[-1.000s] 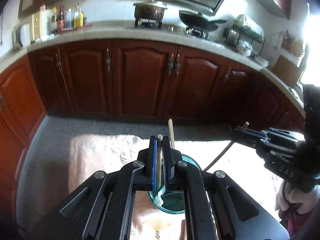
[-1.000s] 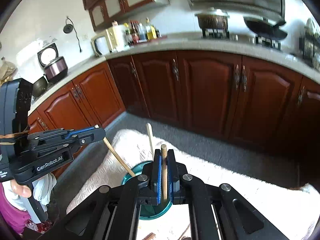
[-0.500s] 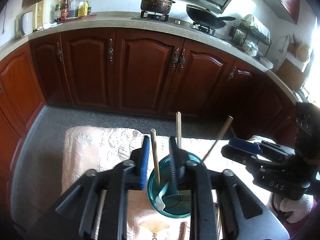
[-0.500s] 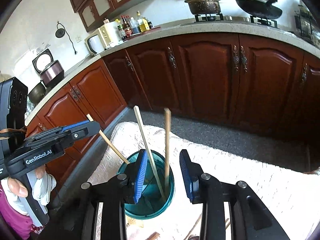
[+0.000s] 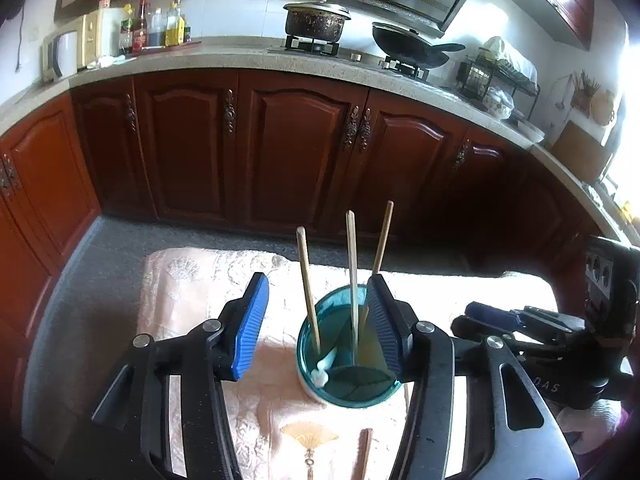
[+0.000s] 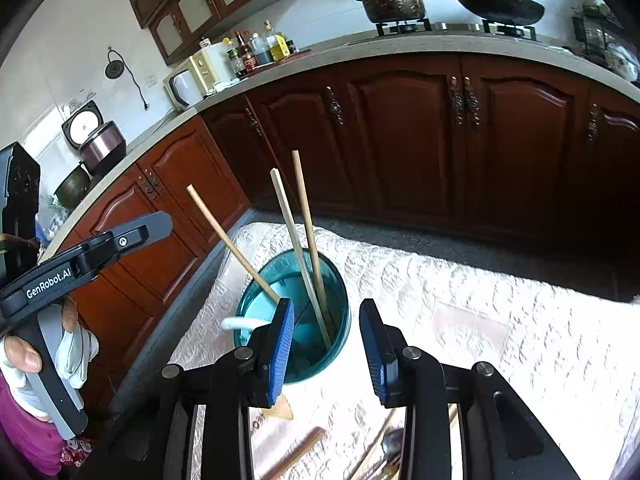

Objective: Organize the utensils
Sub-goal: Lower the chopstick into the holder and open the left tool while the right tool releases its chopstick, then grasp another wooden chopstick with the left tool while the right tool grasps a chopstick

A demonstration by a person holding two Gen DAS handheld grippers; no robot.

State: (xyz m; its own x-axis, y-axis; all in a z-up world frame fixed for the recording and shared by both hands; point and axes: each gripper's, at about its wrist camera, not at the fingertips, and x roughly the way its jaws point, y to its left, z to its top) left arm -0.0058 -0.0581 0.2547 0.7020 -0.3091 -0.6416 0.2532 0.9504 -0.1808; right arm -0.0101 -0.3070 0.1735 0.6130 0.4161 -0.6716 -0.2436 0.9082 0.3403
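Now both grippers gape with nothing held: the left gripper (image 5: 318, 326) has just been opening, as has the right gripper (image 6: 326, 346). Three chopsticks (image 5: 352, 276) stand in the teal holder (image 5: 348, 394) on the cloth (image 6: 460, 304). Back straight away, I judge, to avoid knocking them, then fetch the utensils (image 6: 384, 456) lying near.

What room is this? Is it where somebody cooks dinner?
Yes, it looks like a home kitchen. A pot and a wok sit on a gas stove, with wooden cabinets under the counter and a rice cooker nearby.
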